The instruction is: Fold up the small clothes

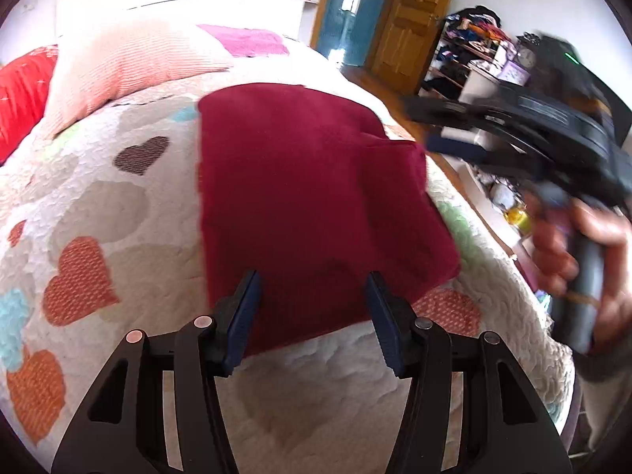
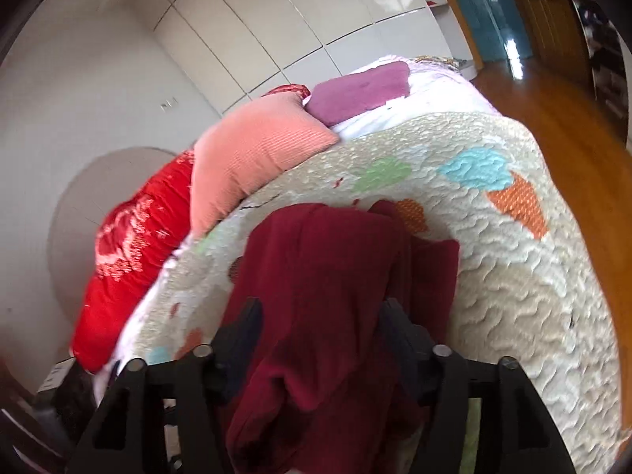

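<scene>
A dark red garment lies folded flat on the heart-patterned quilt of a bed. My left gripper is open, its fingers just above the garment's near edge, holding nothing. The right gripper shows blurred at the right of the left wrist view, above the garment's right edge, with a hand on its handle. In the right wrist view the same red garment spreads between and under the right gripper's spread fingers. The jaws stand wide apart; I see no pinch on the cloth.
A peach pillow, a red pillow and a purple cloth lie at the bed's head. The bed's right edge drops to a wooden floor. Cluttered shelves and a wooden door stand beyond.
</scene>
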Motion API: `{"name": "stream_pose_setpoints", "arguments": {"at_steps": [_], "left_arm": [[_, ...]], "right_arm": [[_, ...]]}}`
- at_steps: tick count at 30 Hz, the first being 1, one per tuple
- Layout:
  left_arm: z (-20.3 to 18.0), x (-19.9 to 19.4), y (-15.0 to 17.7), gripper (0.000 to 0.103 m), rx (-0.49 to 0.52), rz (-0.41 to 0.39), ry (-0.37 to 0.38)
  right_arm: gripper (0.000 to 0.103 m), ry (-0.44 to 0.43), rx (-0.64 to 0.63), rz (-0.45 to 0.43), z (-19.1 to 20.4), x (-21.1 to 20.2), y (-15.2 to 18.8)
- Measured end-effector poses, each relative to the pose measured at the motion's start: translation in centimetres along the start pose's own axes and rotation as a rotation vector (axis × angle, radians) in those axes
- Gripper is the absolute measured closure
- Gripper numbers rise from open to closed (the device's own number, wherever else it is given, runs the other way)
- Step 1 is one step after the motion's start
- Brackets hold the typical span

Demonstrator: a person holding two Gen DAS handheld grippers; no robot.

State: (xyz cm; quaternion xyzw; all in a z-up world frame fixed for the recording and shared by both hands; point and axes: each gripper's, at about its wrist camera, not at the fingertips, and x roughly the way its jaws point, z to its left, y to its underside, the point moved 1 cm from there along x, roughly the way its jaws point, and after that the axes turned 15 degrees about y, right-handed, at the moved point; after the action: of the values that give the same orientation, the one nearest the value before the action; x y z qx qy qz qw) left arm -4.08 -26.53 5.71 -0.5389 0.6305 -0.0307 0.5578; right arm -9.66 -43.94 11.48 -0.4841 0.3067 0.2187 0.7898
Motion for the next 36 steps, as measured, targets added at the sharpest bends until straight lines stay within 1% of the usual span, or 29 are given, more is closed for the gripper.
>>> {"name": "stream_pose_setpoints", "arguments": {"at_steps": [2, 4, 5, 6, 7, 8, 10, 11, 12, 13, 14, 15, 16, 18, 19, 20, 21, 22, 23, 24, 25, 27, 28, 29, 31, 32, 34, 36], "left_arm": [[0.6, -0.2, 0.4, 0.05, -0.025, -0.002, -0.013], [0.6, -0.5, 0.9, 0.05, -0.044, -0.005, -0.011], [0.6, -0.6, 1.1, 0.05, -0.045, -0.007, -0.015], [0.4, -0.7, 1.3, 0.05, -0.038, -0.007, -0.024], [0.2, -1.0, 1.5, 0.05, -0.028, -0.006, -0.033], [0.0, -1.1, 1.7, 0.05, -0.013, -0.005, -0.048], [0.1, -1.3, 1.8, 0.05, -0.007, -0.002, -0.065], [0.2, -1.3, 1.7, 0.05, -0.017, -0.002, -0.067], [0.6, -1.2, 1.5, 0.05, -0.03, -0.002, -0.066], [0.8, -1.2, 1.4, 0.05, -0.046, -0.003, -0.065], [0.9, -1.4, 1.2, 0.05, -0.061, -0.009, -0.063], [0.8, -1.6, 1.1, 0.05, -0.067, -0.019, -0.061], [0.8, -1.8, 0.9, 0.05, -0.066, -0.027, -0.06], [0.4, -2.0, 0.4, 0.05, -0.05, -0.04, -0.07], [0.4, -1.9, 0.1, 0.05, -0.048, -0.044, -0.077], [0.4, -1.6, -0.1, 0.05, -0.053, -0.045, -0.08], [0.5, -1.3, -0.3, 0.05, -0.061, -0.042, -0.082], [0.6, -0.9, -0.5, 0.05, -0.069, -0.039, -0.081], [0.6, -0.4, -0.6, 0.05, -0.076, -0.037, -0.077], [0.6, 0.0, -0.6, 0.05, -0.08, -0.032, -0.077], [0.5, 0.4, -0.6, 0.05, -0.081, -0.02, -0.082], [0.4, 0.6, -0.6, 0.05, -0.072, -0.013, -0.091], [0.4, 0.5, -0.6, 0.05, -0.065, -0.016, -0.096], [0.4, 0.4, -0.8, 0.05, -0.057, -0.019, -0.105], [0.5, 0.4, -1.2, 0.05, -0.049, -0.025, -0.12], [0.5, 0.4, -1.5, 0.05, -0.05, -0.029, -0.125], [0.7, 0.5, -2.0, 0.05, -0.055, -0.033, -0.133], [0.9, 0.7, -2.6, 0.05, -0.055, -0.038, -0.146]], "right_arm": [[0.04, -0.042, 0.005, 0.051, 0.4, -0.1, 1.1], [0.039, -0.069, 0.014, 0.095, 0.8, 0.8, 2.1], [0.035, -0.056, 0.013, 0.111, 1.0, 1.3, 2.4], [0.035, -0.01, 0.021, 0.135, 1.1, 2.1, 2.7], [0.035, 0.014, 0.038, 0.155, 1.0, 2.7, 3.0], [0.034, -0.001, 0.066, 0.167, 0.9, 3.3, 3.3], [0.034, -0.068, 0.087, 0.175, 1.3, 4.0, 3.7], [0.039, -0.065, 0.072, 0.169, 1.8, 4.3, 3.7], [0.062, -0.05, 0.059, 0.165, 2.0, 4.7, 3.6], [0.076, -0.029, 0.052, 0.16, 2.1, 5.0, 3.5], [0.081, 0.006, 0.043, 0.143, 2.1, 5.0, 3.3], [0.083, 0.013, 0.032, 0.115, 2.2, 4.4, 3.1], [0.084, 0.024, 0.007, 0.084, 2.3, 3.6, 2.9], [0.084, 0.114, -0.111, -0.003, 3.4, 1.2, 2.6], [0.084, 0.155, -0.145, -0.021, 3.6, 0.6, 2.7], [0.084, 0.195, -0.17, -0.028, 3.6, 0.4, 2.8], [0.084, 0.217, -0.182, -0.015, 3.4, 0.7, 3.0], [0.083, 0.226, -0.184, 0.016, 3.0, 1.5, 3.3], [0.083, 0.231, -0.179, 0.063, 2.5, 2.8, 3.8], [0.082, 0.226, -0.156, 0.085, 1.8, 3.7, 4.2], [0.081, 0.195, -0.118, 0.077, 1.2, 3.6, 4.3], [0.073, 0.156, -0.064, 0.071, 0.3, 2.3, 3.9], [0.069, 0.156, -0.054, 0.053, 0.1, 1.3, 3.6], [0.067, 0.176, -0.055, 0.025, 0.1, 0.3, 3.4], [0.067, 0.202, -0.075, -0.04, 0.5, -1.8, 2.9], [0.067, 0.191, -0.079, -0.061, 0.9, -2.5, 2.7], [0.067, 0.133, -0.083, -0.076, 1.7, -3.0, 2.1], [0.067, 0.126, -0.124, -0.081, 3.0, -2.5, 1.7]]}}
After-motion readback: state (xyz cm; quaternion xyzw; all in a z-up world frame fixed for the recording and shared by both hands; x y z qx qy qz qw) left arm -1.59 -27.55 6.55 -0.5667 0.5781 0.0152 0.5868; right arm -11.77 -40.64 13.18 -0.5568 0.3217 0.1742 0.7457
